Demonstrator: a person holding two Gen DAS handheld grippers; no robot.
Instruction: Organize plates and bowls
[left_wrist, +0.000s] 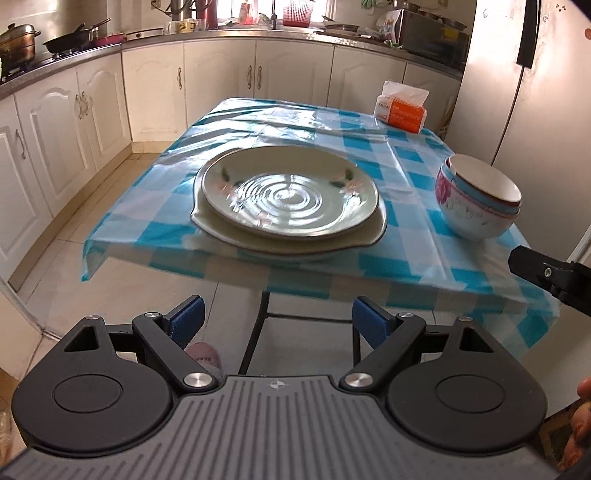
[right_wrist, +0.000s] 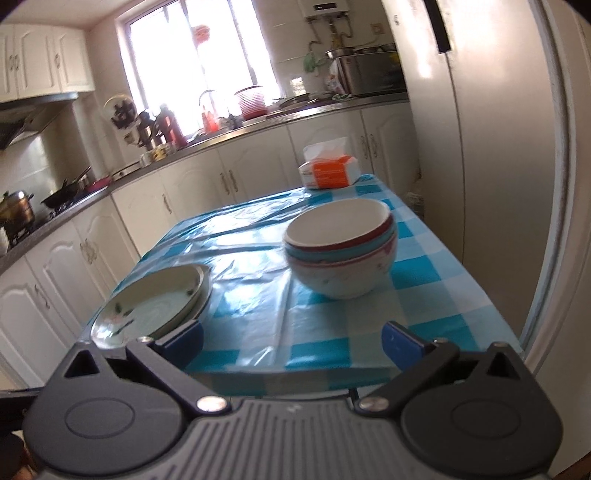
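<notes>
A round flowered plate (left_wrist: 290, 192) lies on a larger cream plate (left_wrist: 295, 242) near the table's front left. To the right stand three nested bowls (left_wrist: 480, 197), tilted a little. In the right wrist view the same bowls (right_wrist: 341, 251) sit ahead at centre and the plates (right_wrist: 151, 306) at the left. My left gripper (left_wrist: 277, 325) hangs open below and in front of the table edge, holding nothing. My right gripper (right_wrist: 293, 341) is open at the table's front edge, short of the bowls. Its black tip (left_wrist: 535, 271) shows at the right of the left wrist view.
The table (left_wrist: 369, 147) wears a blue-and-white checked plastic cloth. An orange tissue pack (left_wrist: 402, 110) sits at its far right corner. White cabinets (left_wrist: 55, 147) and a loaded counter run behind and left; a tall fridge (left_wrist: 535, 92) stands close on the right. A slippered foot (left_wrist: 205, 356) is under the table.
</notes>
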